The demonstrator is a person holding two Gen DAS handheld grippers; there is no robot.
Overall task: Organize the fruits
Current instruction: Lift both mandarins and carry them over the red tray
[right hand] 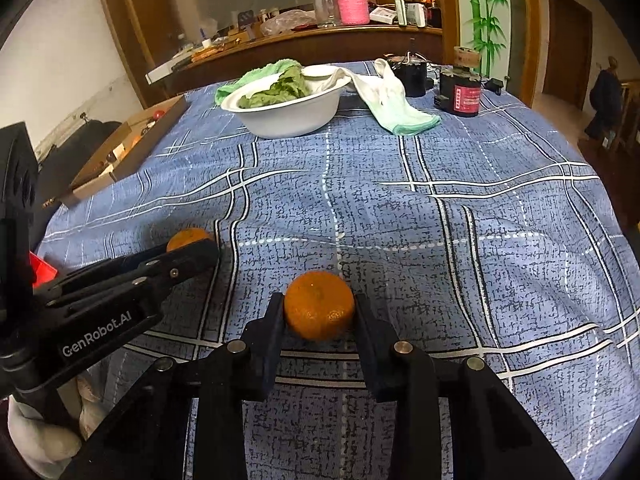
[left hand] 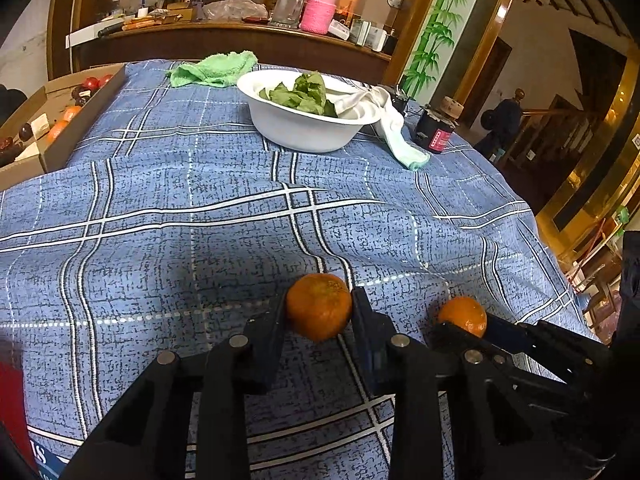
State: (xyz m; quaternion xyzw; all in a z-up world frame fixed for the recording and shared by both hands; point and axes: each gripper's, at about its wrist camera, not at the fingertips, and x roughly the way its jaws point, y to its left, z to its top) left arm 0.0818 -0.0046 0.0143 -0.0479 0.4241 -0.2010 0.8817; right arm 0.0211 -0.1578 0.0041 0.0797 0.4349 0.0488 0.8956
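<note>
The left tongs (left hand: 319, 307) were pressed onto an orange (left hand: 319, 306), which was pinched between both fingers just above the surface (left hand: 200, 200). The right tongs (right hand: 319, 311) were closed in the same way on a second orange (right hand: 319, 310), seen beside the first one in the left view. The surface was covered with a blue checked cloth. Farther away a white bowl (left hand: 308, 128) with green leaves (left hand: 304, 94) was placed, and a white towel (left hand: 390, 128) was hung over its rim. A green rag (left hand: 212, 70) was laid behind it. A cardboard box (left hand: 52, 128) with more fruits was seen at the left edge. Behind, a wooden shelf with a pink bottle (left hand: 320, 8) was visible.
</note>
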